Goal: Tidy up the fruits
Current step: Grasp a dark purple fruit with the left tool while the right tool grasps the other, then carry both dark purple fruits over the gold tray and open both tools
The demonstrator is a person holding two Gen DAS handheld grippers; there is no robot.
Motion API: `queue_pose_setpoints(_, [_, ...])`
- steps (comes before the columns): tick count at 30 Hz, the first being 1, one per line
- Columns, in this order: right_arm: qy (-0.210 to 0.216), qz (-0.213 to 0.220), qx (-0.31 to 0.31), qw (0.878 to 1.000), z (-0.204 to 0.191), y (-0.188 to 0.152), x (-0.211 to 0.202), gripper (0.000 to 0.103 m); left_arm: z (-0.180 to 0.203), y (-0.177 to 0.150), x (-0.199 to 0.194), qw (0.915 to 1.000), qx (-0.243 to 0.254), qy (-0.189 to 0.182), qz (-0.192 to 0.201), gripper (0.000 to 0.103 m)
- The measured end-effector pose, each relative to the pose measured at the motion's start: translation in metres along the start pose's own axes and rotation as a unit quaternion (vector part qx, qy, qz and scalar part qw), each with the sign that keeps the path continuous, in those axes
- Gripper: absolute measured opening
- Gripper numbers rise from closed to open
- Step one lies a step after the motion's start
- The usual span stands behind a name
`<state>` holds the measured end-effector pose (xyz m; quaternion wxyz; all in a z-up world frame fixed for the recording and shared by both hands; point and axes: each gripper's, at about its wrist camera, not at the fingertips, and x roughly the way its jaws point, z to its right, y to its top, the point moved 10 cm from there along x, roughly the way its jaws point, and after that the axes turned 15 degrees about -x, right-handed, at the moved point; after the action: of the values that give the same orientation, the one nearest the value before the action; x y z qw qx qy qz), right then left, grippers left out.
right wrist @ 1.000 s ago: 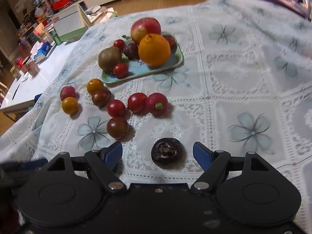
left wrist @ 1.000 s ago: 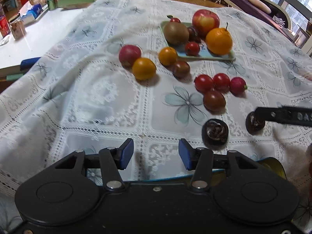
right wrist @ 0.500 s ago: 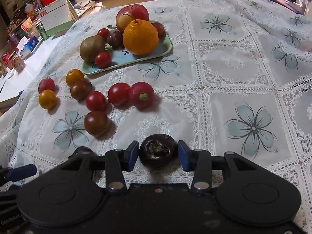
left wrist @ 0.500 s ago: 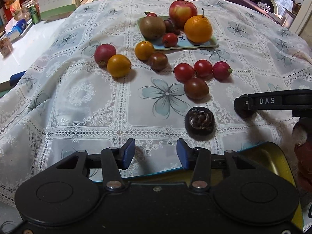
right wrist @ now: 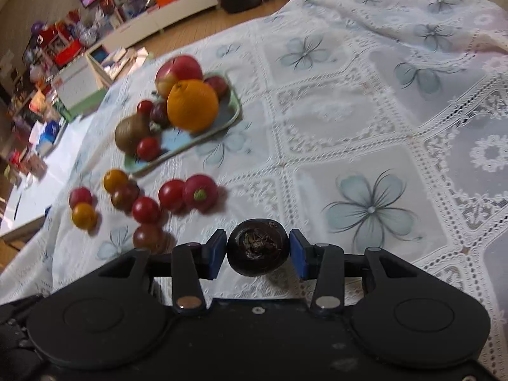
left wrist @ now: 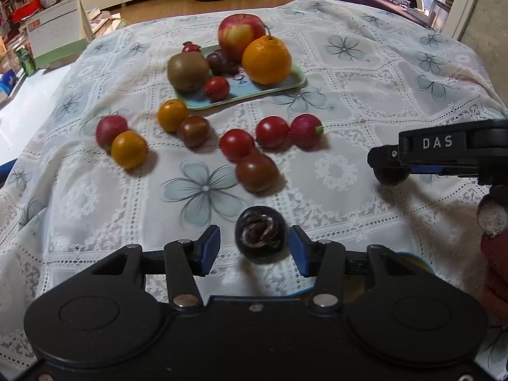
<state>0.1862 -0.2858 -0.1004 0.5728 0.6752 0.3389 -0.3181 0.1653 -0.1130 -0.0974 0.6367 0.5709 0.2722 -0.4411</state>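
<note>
1. Since one second ago, right gripper (right wrist: 257, 250) has closed from wide open onto a dark round fruit (right wrist: 257, 248); both blue pads now press its sides, and in the right wrist view it looks clear of the cloth.
2. Left gripper (left wrist: 251, 246) has shifted across the table: a second dark round fruit (left wrist: 260, 238), earlier off at 2 o'clock of its jaws, now sits between them.
3. Left jaws are roughly half spread and opening. The right pad is just beside this fruit; the left pad stands apart from it. No grip; it rests on the lace tablecloth (left wrist: 349, 101).
4. Seen from the left wrist view, the right gripper (left wrist: 389, 171) enters at 3 o'clock, its held fruit (left wrist: 390, 176) showing under the fingertip.
5. Green tray (left wrist: 287, 86) lies at 12 o'clock, well apart from both grippers. It carries an apple (left wrist: 239, 33), an orange (left wrist: 266, 59), a kiwi (left wrist: 188, 71), a dark plum (left wrist: 219, 62) and small red tomatoes.
6. Loose on the cloth between tray and grippers: red tomatoes (left wrist: 236, 144), a brown tomato (left wrist: 256, 171), a radish (left wrist: 304, 130), and at 10 o'clock two yellow-orange tomatoes (left wrist: 128, 149) with another red one and another brown one.
7. Motion blur in both views; fine surface detail of the dark fruits cannot be told.
</note>
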Motion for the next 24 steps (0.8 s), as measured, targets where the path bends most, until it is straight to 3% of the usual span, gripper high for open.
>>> queue_pose_setpoints(10, [0.002, 0.023, -0.005, 1.0, 0.003, 0.003, -0.013, 0.044, 0.005, -0.003, 0.03, 0.9984, 0.006, 0.053, -0.018, 0.055])
queue_pose_setpoints(14, [0.007, 0.024, -0.012, 1.0, 0.0, 0.003, -0.014, 0.044, 0.005, -0.002, 0.037, 0.9988, -0.007, 0.037, -0.03, 0.05])
queue_pose_setpoints(24, [0.043, 0.042, -0.028, 0.998, -0.014, -0.001, -0.03, 0.044, -0.027, 0.007, -0.021, 0.9975, -0.063, 0.03, 0.006, 0.05])
